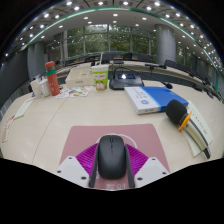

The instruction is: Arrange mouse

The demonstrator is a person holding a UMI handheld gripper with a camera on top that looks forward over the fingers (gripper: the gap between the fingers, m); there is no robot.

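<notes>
Purple-padded jaws clench a dark grey oval computer mouse over a pink rectangular mat on the beige desk.

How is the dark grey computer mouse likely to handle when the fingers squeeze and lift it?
The dark grey computer mouse, sitting between the gripper fingers on a pink mat, looks like rigid plastic, so it probably won't flex. Its smooth, rounded sides may slip. The low, flat-based shape seems unlikely to roll or tip.
</notes>
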